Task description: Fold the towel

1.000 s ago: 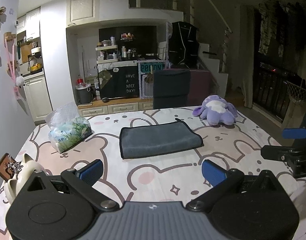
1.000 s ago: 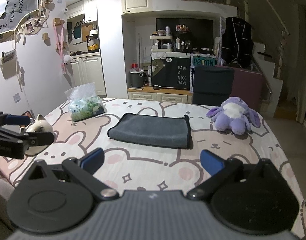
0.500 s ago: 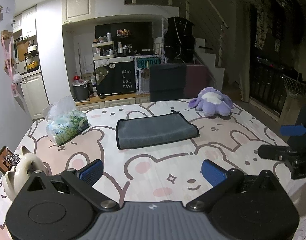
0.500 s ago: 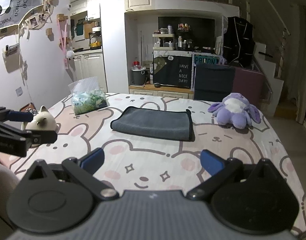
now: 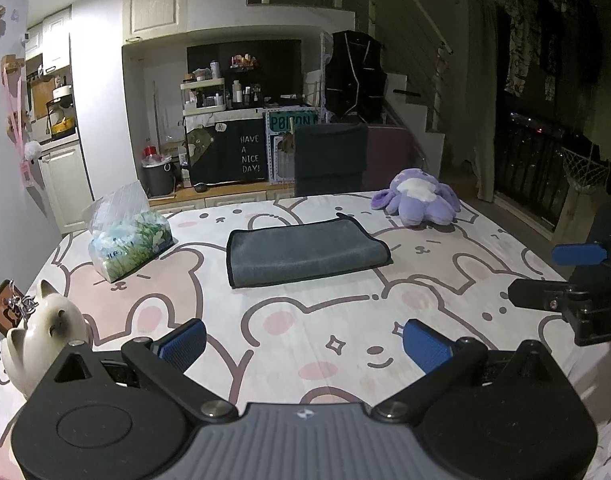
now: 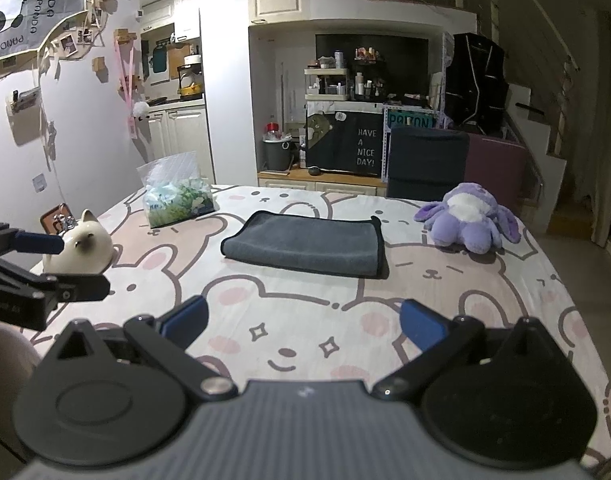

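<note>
1. Left gripper (image 5: 303, 342) fingers wide apart; blue pads (image 5: 184, 340) hold nothing and hang over the near part of the table (image 5: 345, 320); it also shows at the left edge of the right wrist view (image 6: 45, 264), likewise spread.
2. Right gripper (image 6: 303, 326) fingers wide too; nothing between them, nothing touched; seen from the left wrist view it sits at the right edge (image 5: 565, 276), jaws apart.
3. Towel (image 5: 305, 254) grey, already folded into a flat rectangle; lies mid-table on the bunny-print cloth, well ahead of both grippers, apart from everything else.
4. Tissue pack (image 5: 127, 240) to the towel's left, near; purple plush (image 5: 419, 202) to its right, toward the far edge.
5. White cat figurine (image 5: 45, 332) at the near left corner, just beside the left gripper; a small brown item touches it behind.
6. Dark chair (image 5: 329, 160) behind the far table edge; nothing lies between grippers and towel.
</note>
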`<state>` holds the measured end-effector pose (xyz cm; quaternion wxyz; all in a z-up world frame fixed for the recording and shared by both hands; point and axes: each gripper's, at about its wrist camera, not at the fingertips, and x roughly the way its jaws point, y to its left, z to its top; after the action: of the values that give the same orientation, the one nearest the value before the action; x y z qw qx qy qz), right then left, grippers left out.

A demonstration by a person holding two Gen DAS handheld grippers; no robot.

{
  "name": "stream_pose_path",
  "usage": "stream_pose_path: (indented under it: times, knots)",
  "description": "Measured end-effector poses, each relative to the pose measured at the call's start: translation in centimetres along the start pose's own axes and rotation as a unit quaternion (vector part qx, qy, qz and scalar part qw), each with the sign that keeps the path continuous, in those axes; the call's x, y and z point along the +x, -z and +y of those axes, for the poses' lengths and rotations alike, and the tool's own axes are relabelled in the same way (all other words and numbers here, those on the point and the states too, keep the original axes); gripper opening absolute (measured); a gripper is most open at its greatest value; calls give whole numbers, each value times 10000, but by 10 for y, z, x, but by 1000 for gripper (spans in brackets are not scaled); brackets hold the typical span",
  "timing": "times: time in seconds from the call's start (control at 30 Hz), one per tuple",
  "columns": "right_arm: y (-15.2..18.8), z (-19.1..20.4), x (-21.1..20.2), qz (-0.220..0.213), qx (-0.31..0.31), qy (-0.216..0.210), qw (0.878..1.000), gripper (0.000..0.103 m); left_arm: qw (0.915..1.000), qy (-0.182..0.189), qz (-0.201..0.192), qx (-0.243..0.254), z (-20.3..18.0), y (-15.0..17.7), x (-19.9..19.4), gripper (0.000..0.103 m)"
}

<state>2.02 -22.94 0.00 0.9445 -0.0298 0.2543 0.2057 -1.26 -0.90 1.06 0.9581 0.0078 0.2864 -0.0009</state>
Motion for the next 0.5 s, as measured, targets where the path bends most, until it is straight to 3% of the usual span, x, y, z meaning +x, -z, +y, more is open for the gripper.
stream_pose_path:
  times: [0.5]
  knots:
    - [6,1,2,19,-50,-18,10000,103,10000,-24,21,8,0,2,0,103]
